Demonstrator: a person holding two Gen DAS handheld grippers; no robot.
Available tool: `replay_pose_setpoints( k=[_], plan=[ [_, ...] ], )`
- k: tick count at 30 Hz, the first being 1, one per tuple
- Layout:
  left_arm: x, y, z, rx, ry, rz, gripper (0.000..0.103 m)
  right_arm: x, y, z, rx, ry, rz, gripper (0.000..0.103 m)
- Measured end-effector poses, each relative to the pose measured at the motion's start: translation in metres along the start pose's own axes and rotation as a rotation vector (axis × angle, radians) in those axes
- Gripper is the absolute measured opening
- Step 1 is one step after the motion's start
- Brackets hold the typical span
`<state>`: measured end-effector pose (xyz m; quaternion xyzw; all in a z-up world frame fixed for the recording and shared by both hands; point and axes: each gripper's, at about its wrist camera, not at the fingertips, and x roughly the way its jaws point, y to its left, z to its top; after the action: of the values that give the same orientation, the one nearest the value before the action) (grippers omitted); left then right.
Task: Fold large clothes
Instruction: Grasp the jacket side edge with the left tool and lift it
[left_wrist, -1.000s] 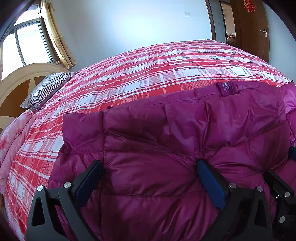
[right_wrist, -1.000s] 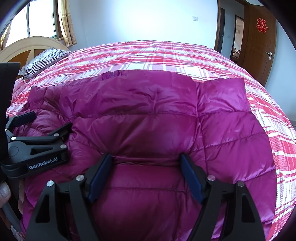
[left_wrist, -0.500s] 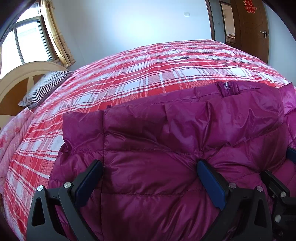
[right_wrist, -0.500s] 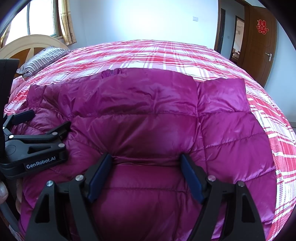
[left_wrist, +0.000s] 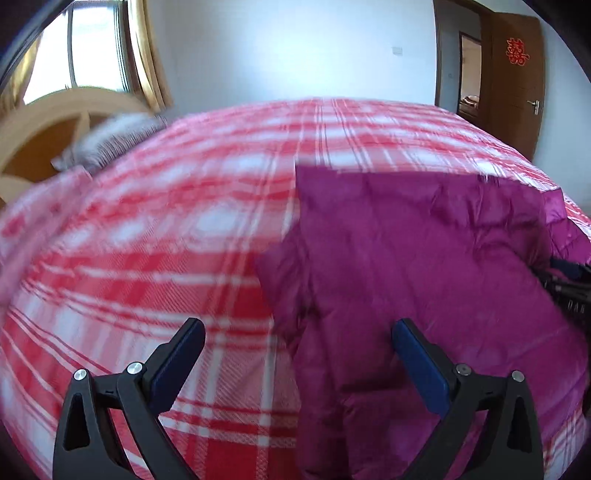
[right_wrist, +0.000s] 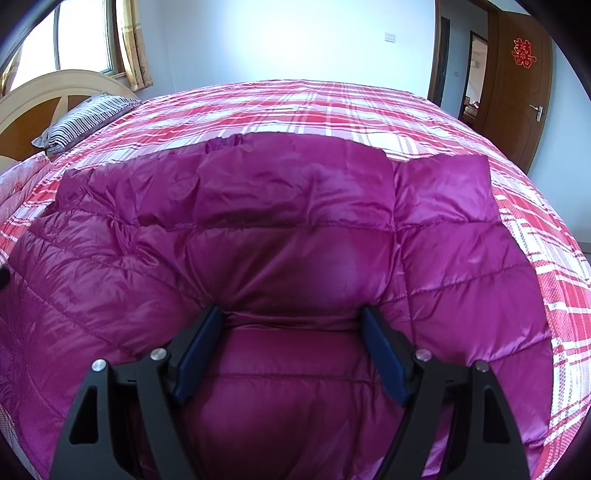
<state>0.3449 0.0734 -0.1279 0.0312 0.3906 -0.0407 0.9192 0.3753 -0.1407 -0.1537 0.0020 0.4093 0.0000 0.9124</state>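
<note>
2 grippers are at work over 1 magenta quilted down jacket (right_wrist: 295, 236), which lies spread on the red-and-white plaid bedspread (right_wrist: 332, 107). Compared with a moment ago, the left gripper (left_wrist: 297, 360) has swung off the garment: earlier both its fingers (left_wrist: 177, 363) stood over padded fabric, and now the jacket's side edge runs between them, with bare plaid under the left finger and purple panel under the right one. Its fingers stand wide apart and released, nothing pinched between them. The view is smeared, so it is mid-move.

The right gripper (right_wrist: 291, 349) has stayed where it was, fingers (right_wrist: 384, 360) spread wide and set down on the jacket; a puffed panel bulges up between them, but the pads do not visibly pinch it, so I read it as pressing rather than grasping. The left gripper no longer shows at the left of the right wrist view.

My judgement: the left gripper is heading for the jacket's outer edge or a sleeve, to bring it in over the body, while the right one pins the middle. The slippery, springy fill will likely want to unfold.
</note>
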Motion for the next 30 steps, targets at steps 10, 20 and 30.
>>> replay_pose_setpoints(
  k=[10, 20, 30],
  plan=[
    [0.02, 0.018, -0.004, -0.088, 0.055, -0.149, 0.102, -0.043, 0.005, 0.005, 0.007, -0.076, 0.049, 0.08],
    [0.021, 0.009, -0.01, -0.043, 0.095, -0.363, 0.055, -0.027, 0.041, -0.026, -0.131, -0.008, 0.055, 0.09],
    [-0.021, 0.017, 0.003, -0.132, 0.012, -0.531, 0.015, -0.026, 0.038, -0.028, -0.122, 0.002, 0.07, 0.091]
  ],
)
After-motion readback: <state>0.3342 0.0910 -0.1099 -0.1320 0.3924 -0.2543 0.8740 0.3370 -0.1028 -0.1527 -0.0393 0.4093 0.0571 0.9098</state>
